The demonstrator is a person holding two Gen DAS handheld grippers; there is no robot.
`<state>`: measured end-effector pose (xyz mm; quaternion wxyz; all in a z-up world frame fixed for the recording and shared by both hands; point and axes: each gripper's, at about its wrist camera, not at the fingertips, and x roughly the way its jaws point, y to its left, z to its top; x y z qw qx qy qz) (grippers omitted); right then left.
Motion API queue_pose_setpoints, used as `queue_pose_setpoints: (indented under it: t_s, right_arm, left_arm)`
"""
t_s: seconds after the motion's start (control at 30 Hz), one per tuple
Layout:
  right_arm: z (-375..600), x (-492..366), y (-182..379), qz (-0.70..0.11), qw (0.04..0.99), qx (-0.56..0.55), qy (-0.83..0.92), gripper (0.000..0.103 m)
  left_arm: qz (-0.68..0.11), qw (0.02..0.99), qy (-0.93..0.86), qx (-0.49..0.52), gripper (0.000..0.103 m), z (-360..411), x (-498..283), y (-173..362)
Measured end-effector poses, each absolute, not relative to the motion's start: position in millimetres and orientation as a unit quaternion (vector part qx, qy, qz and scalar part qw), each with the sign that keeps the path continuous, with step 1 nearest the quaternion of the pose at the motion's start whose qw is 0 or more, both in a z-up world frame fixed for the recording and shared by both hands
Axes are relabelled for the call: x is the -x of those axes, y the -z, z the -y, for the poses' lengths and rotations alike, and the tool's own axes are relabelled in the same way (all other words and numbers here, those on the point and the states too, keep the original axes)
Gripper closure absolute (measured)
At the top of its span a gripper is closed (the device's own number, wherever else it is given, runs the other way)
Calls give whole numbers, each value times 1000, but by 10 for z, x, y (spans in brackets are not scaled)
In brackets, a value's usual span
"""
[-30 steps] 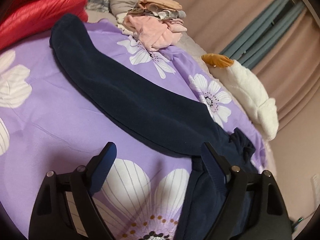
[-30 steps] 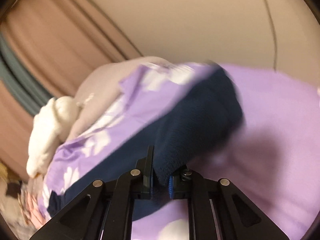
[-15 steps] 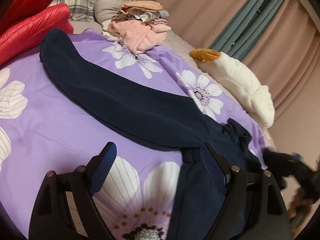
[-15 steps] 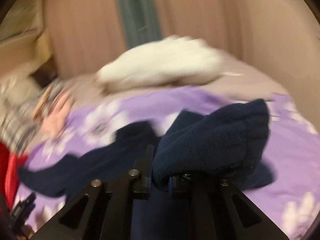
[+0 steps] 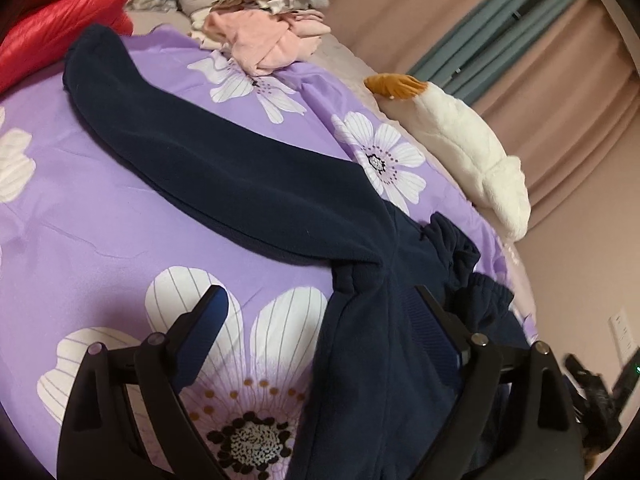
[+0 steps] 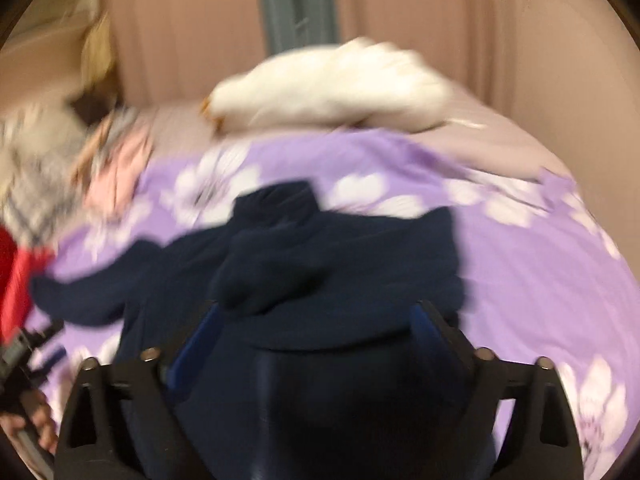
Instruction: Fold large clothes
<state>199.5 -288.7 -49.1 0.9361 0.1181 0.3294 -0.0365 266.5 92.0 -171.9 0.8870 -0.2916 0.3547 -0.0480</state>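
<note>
Dark navy fleece trousers (image 5: pixel 224 168) lie on the purple flowered bedspread (image 5: pixel 80 220), one leg running from upper left to the gathered waistband at lower right. The left gripper (image 5: pixel 320 316) is opening, nothing pinched. The right gripper (image 6: pixel 316 320) is opening above the bunched fleece, blurred.

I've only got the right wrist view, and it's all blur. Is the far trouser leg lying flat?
Observer: Yes. In the left wrist view one leg of the navy fleece trousers lies stretched flat across the purple floral duvet, cuff beside the red quilted fabric.
Operator: And the waistband?
Observer: The gathered elastic waistband is bunched up.
Operator: Left claw?
Observer: The left claw, jaws opening, grips nothing; trouser fabric lies beneath it.
</note>
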Motion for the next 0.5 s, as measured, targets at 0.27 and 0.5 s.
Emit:
queue_pose_setpoints:
  t_s: [0.27, 0.5]
  right_arm:
    - [3906, -1574, 1202, -386, 875, -274, 105, 7]
    - [4005, -1603, 1317, -370, 864, -324, 102, 7]
  left_arm:
    - [-323, 908, 106, 246, 12, -602, -2440, 1547]
    - [-350, 881, 158, 275, 10, -25, -2677, 1500]
